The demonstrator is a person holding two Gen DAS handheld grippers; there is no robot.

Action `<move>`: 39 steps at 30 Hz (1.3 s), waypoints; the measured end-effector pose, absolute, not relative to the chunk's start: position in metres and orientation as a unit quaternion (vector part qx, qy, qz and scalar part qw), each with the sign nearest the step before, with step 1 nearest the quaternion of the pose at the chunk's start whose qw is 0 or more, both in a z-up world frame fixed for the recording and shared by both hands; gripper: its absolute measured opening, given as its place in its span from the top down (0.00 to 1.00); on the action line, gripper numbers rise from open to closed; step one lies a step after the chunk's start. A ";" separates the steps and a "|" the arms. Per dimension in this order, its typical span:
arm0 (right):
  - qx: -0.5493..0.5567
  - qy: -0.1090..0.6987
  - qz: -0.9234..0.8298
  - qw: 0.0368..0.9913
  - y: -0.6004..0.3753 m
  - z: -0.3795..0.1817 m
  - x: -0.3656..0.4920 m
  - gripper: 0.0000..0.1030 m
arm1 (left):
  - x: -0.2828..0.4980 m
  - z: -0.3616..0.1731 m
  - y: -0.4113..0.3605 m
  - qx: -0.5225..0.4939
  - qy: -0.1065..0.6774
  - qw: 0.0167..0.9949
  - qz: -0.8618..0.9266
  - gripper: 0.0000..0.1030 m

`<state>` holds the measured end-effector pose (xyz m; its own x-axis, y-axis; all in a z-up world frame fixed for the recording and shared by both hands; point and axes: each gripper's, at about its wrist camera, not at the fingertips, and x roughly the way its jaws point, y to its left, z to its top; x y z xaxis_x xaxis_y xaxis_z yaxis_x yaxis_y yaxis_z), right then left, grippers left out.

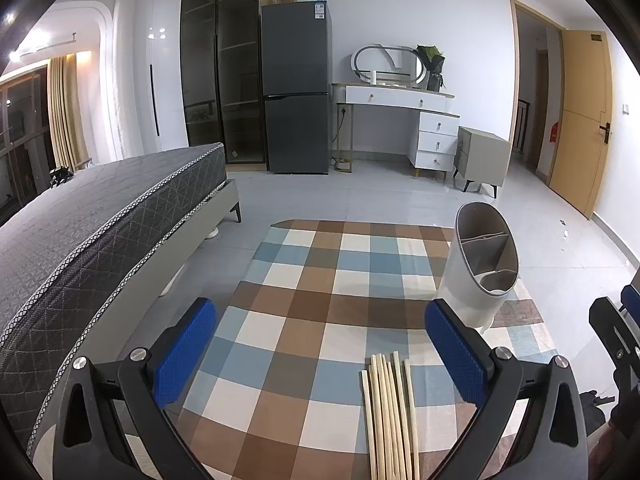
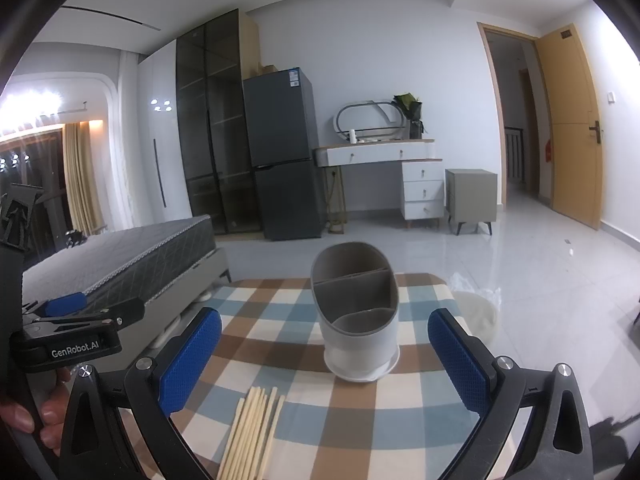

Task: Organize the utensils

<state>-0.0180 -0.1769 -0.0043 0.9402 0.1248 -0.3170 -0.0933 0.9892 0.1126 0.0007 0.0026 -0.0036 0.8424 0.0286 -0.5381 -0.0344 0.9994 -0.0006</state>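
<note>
Both the left gripper and right gripper are spread wide, holding nothing. The chopsticks lie bundled on the checked cloth, their near ends cut off. The divided holder stands farther right, its compartment floors hidden.

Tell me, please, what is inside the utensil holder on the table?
The utensil holder shows only bare grey dividers; no utensils stick out. The compartment floors are hidden by its walls. The chopsticks lie on the checked tablecloth.
</note>
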 end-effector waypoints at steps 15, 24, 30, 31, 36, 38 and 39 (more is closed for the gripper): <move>0.049 0.166 0.056 0.983 -0.177 -0.004 -0.018 0.00 | 0.002 -0.005 0.001 -0.002 0.281 0.960 0.016 0.02; 0.048 0.172 0.061 0.982 -0.176 -0.005 -0.014 0.00 | 0.002 -0.008 0.001 0.004 0.287 0.958 0.012 0.02; 0.057 0.217 0.096 0.970 -0.172 -0.013 -0.001 0.00 | 0.010 -0.014 0.005 -0.002 0.316 0.949 0.012 0.02; 0.056 0.234 0.102 0.965 -0.171 -0.016 0.004 0.00 | 0.012 -0.017 0.007 -0.001 0.323 0.946 0.013 0.02; 0.031 0.308 0.114 0.944 -0.157 -0.035 0.030 0.00 | 0.026 -0.035 0.015 0.014 0.371 0.928 0.028 0.02; 0.024 0.336 0.119 0.934 -0.152 -0.044 0.041 0.03 | 0.031 -0.042 0.022 0.007 0.394 0.919 0.028 0.02; 0.024 0.357 0.125 0.925 -0.148 -0.051 0.049 0.10 | 0.034 -0.046 0.026 0.004 0.404 0.914 0.029 0.02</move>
